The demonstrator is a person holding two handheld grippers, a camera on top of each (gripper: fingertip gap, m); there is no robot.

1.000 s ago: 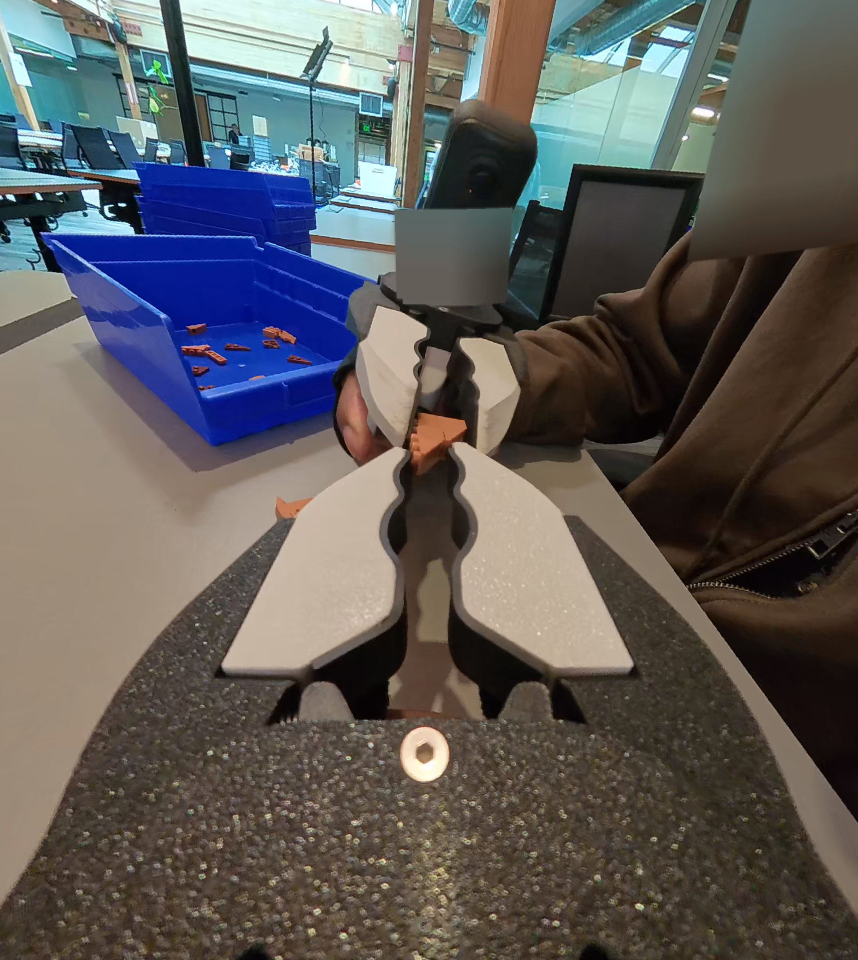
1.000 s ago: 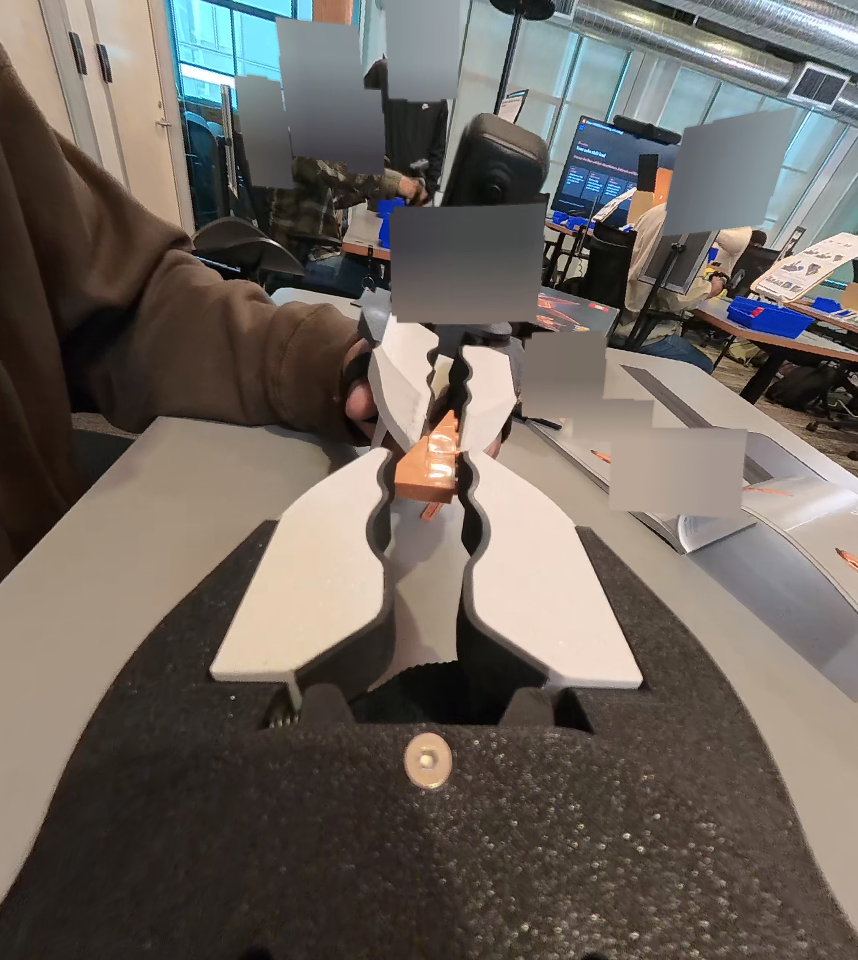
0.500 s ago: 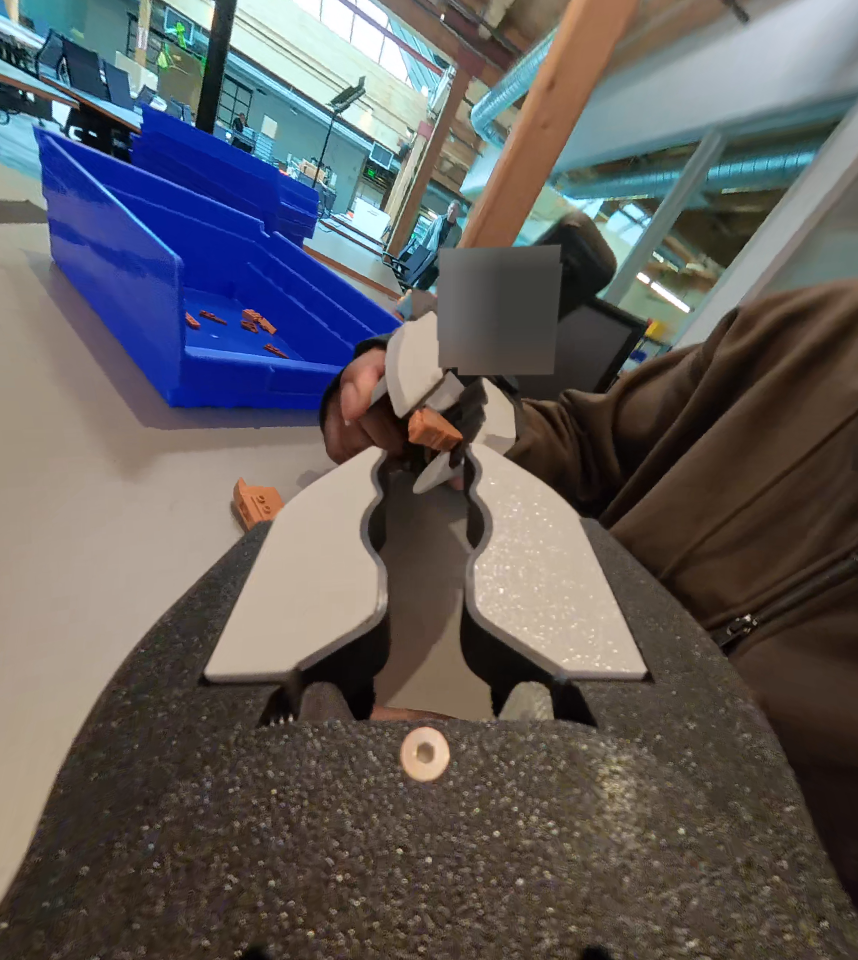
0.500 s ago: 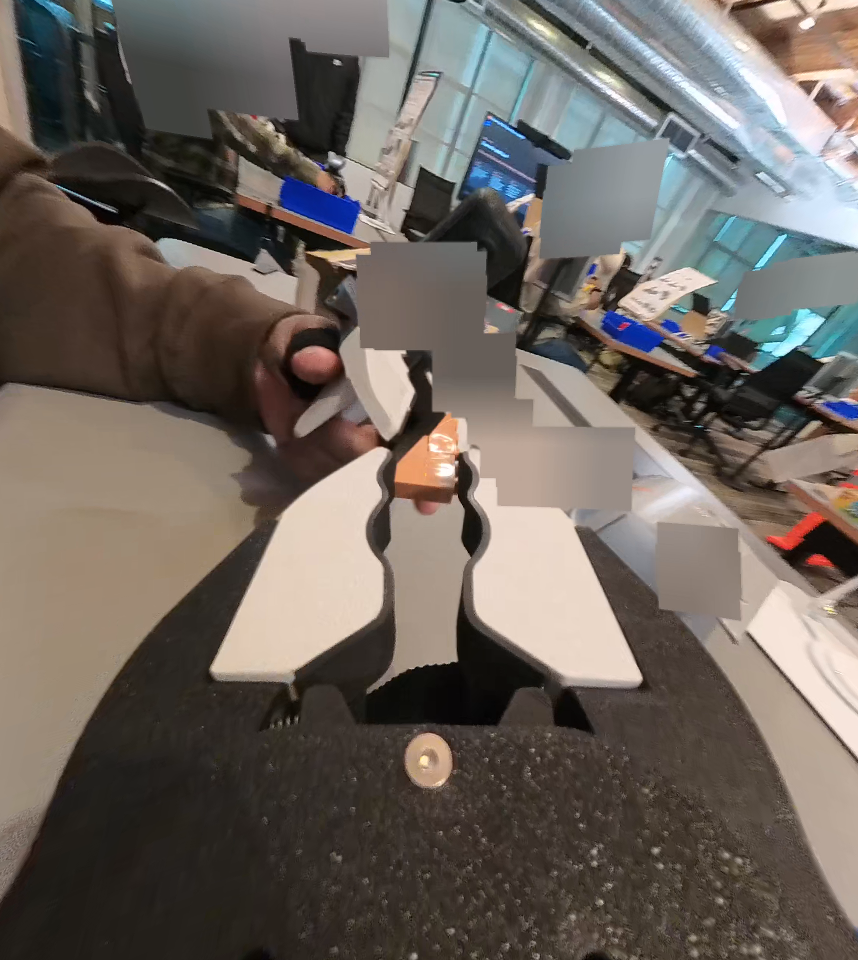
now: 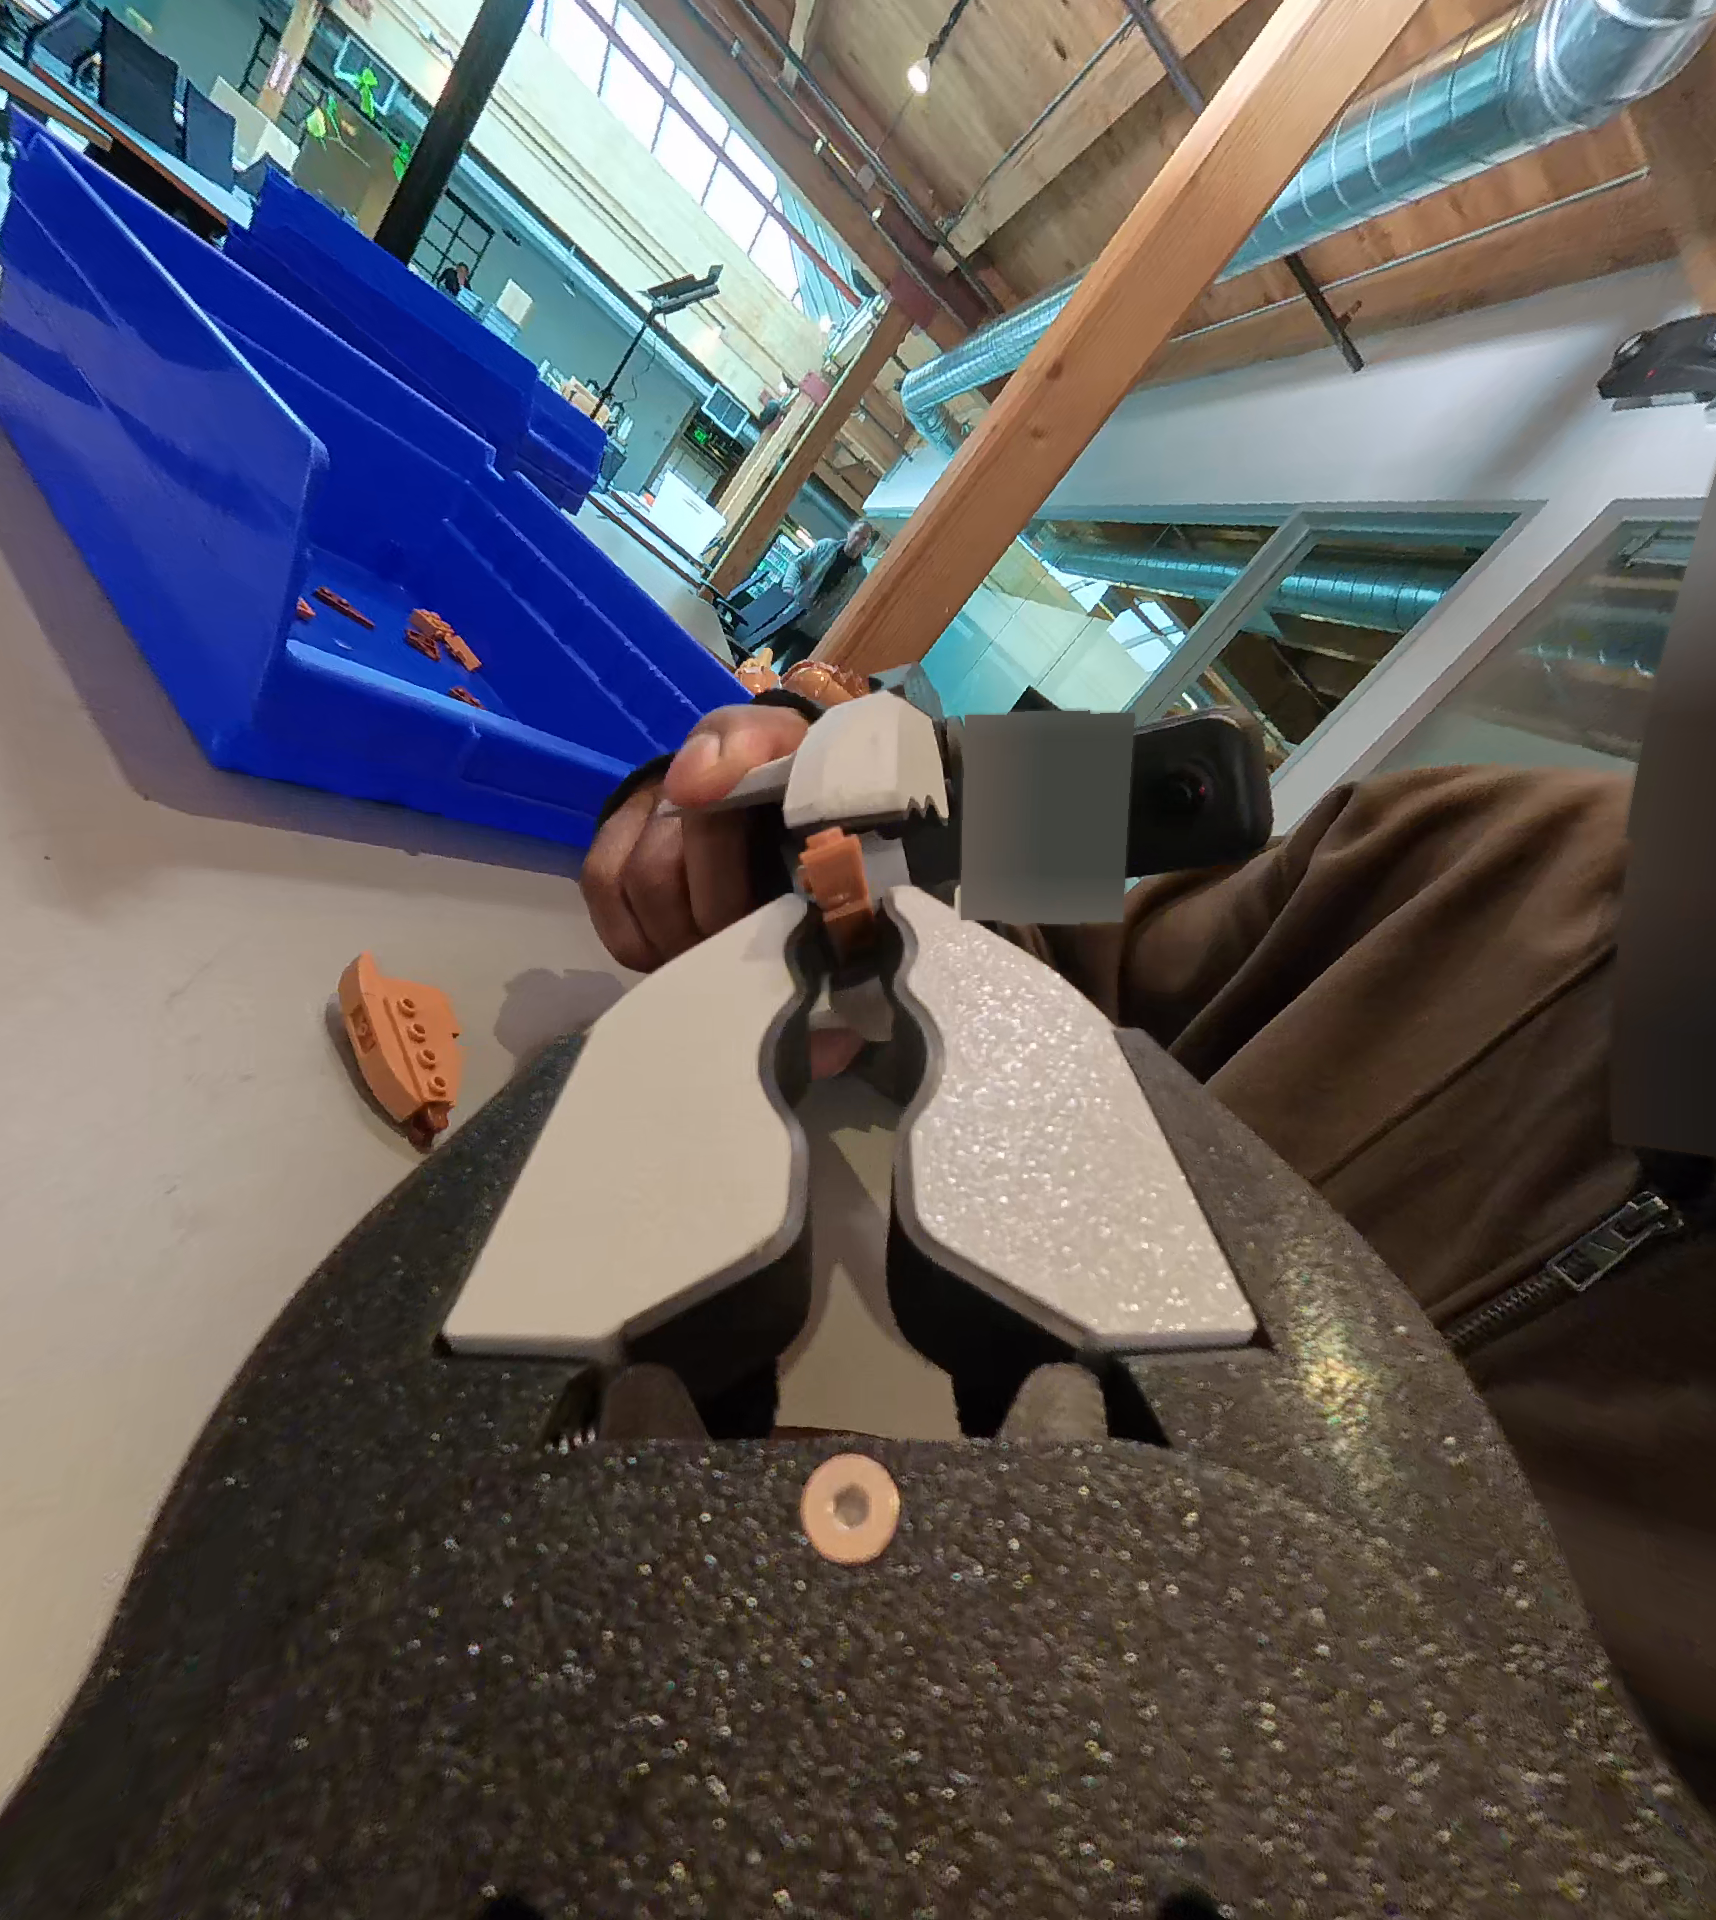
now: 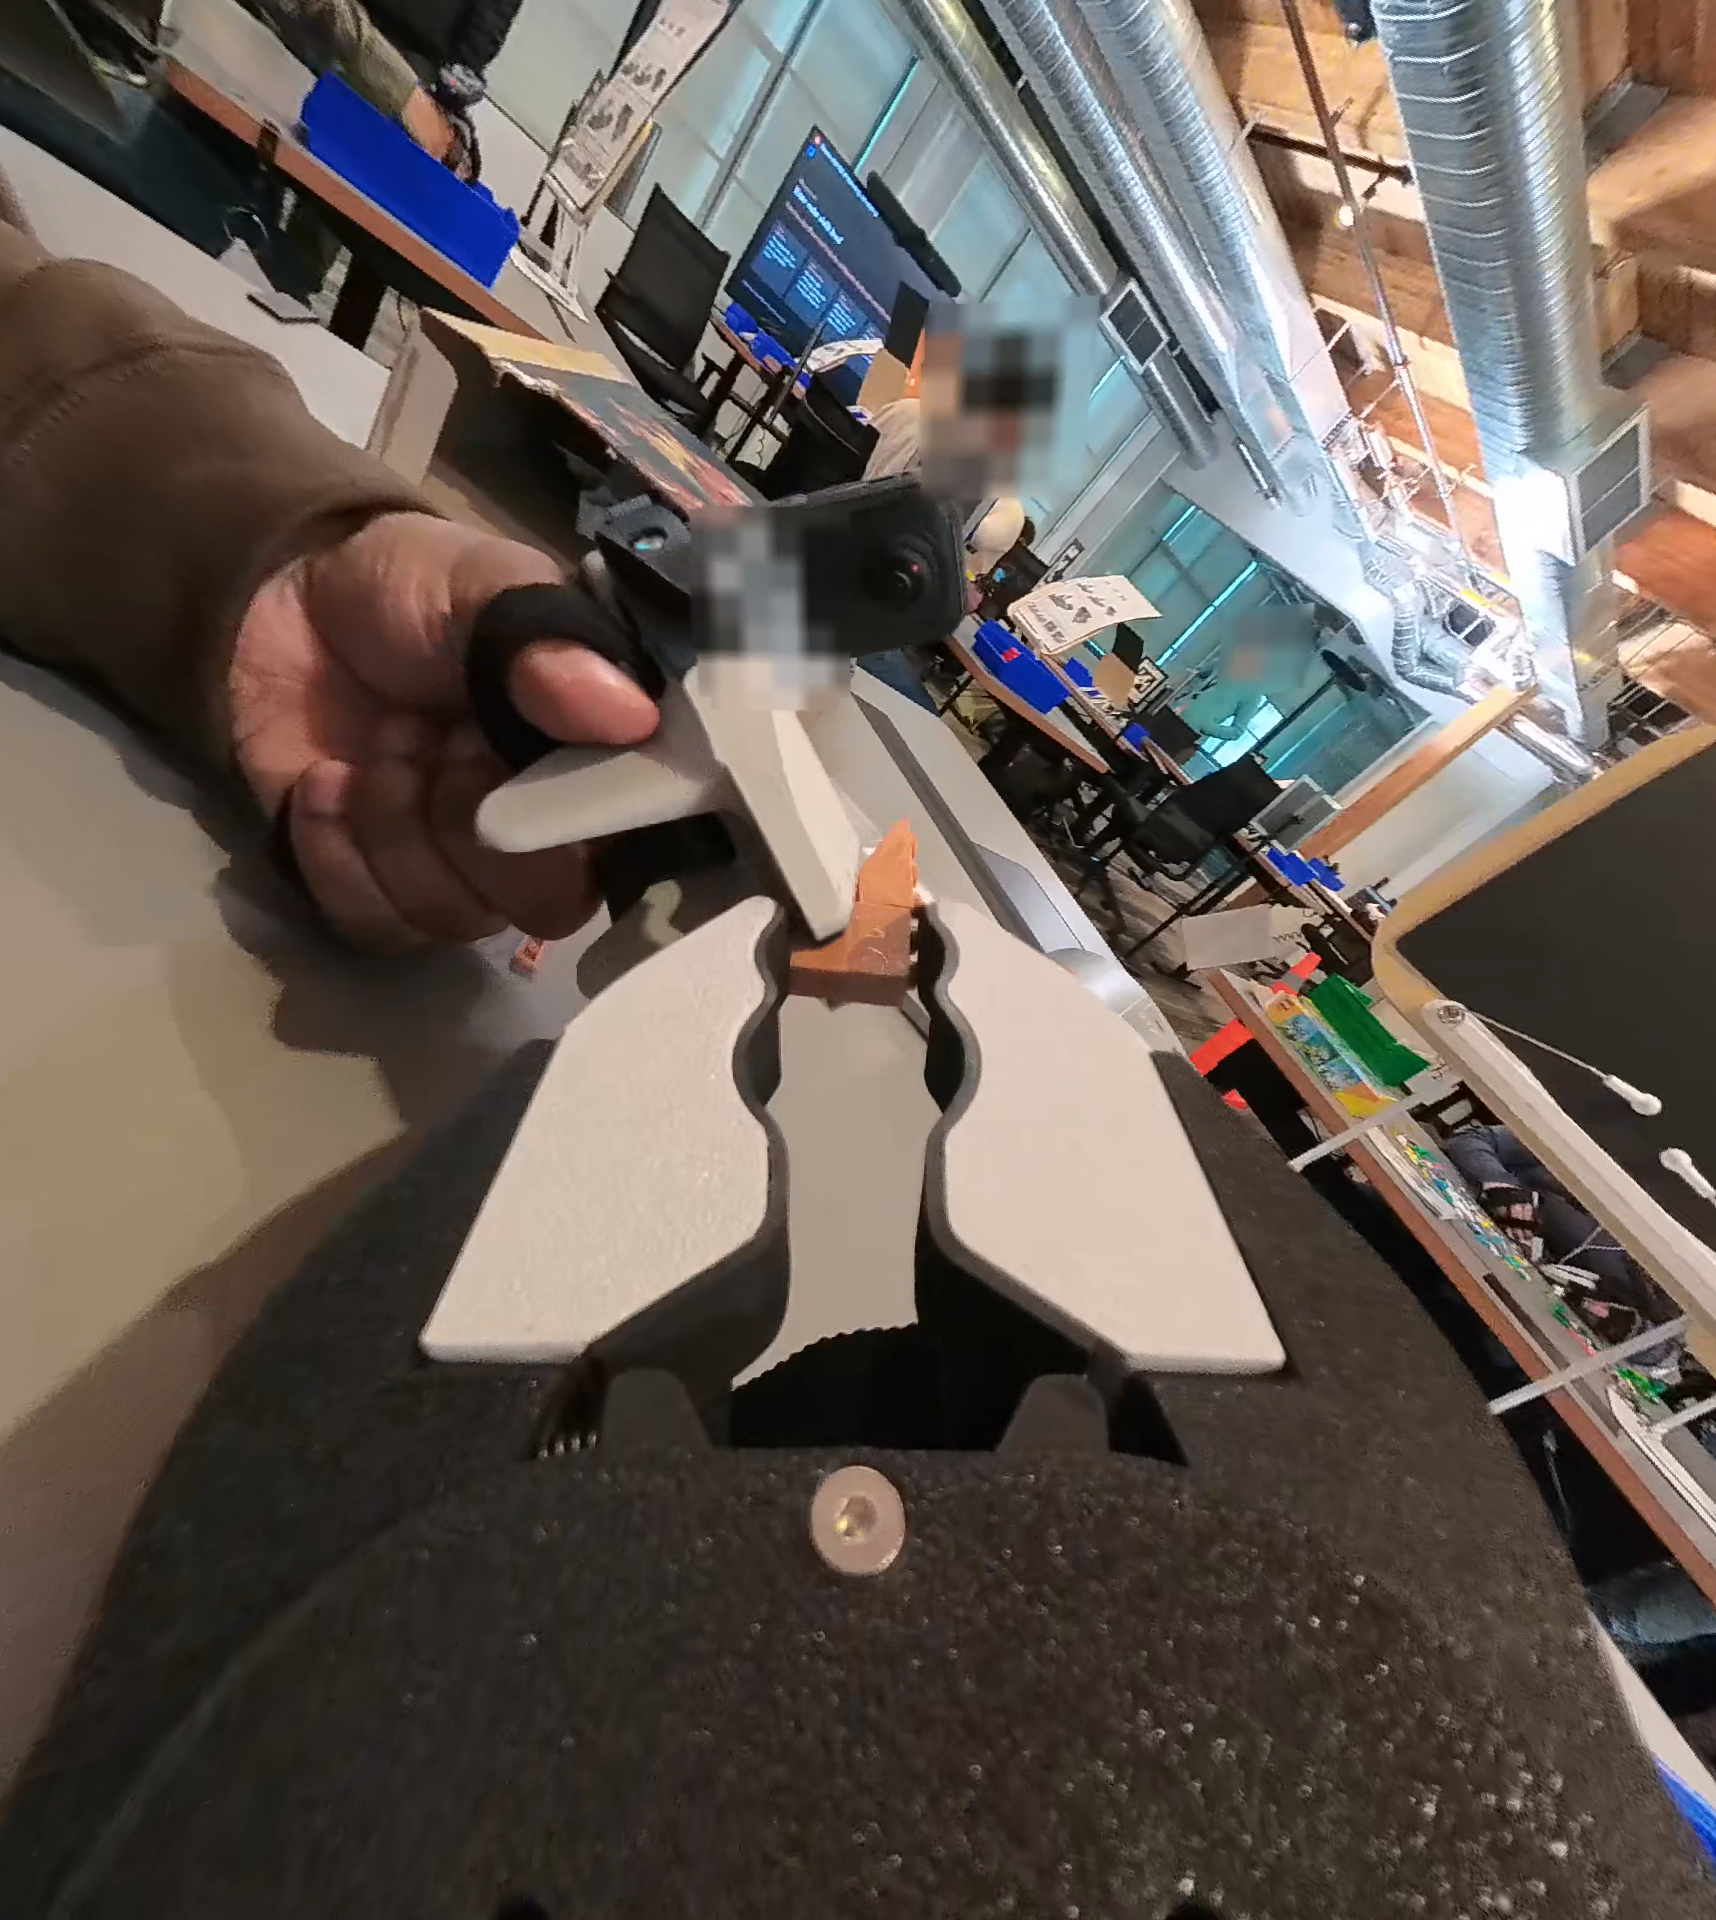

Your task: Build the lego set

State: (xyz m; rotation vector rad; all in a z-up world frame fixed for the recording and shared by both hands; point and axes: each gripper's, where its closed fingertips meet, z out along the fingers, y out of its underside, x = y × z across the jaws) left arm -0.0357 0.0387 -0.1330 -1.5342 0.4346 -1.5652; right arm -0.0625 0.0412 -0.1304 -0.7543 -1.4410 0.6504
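My left gripper (image 5: 846, 914) is shut on a small orange-brown lego piece (image 5: 851, 928), held above the grey table. My right gripper (image 6: 854, 930) is shut on a flat brown lego piece (image 6: 849, 961). The two grippers meet tip to tip and the pieces touch. In the left wrist view the right gripper's finger (image 5: 859, 769) lies turned on its side over a lighter orange piece (image 5: 828, 864). In the right wrist view the left gripper's finger (image 6: 781, 821) slants down onto the brown piece, with an orange piece (image 6: 890, 868) beside it. How the pieces join is hidden.
A curved orange lego assembly (image 5: 399, 1049) lies loose on the table left of my left gripper. A blue bin (image 5: 158, 468) with several small orange pieces (image 5: 438, 639) stands at the far left, more blue bins behind. A booklet's edge (image 6: 1020, 862) lies beyond the right gripper. Less than 4 cm separates the two grippers' tips.
Both grippers have rolled and tilted upward while staying tip to tip. The right gripper now lies on its side in the left wrist view. The pieces stay held.
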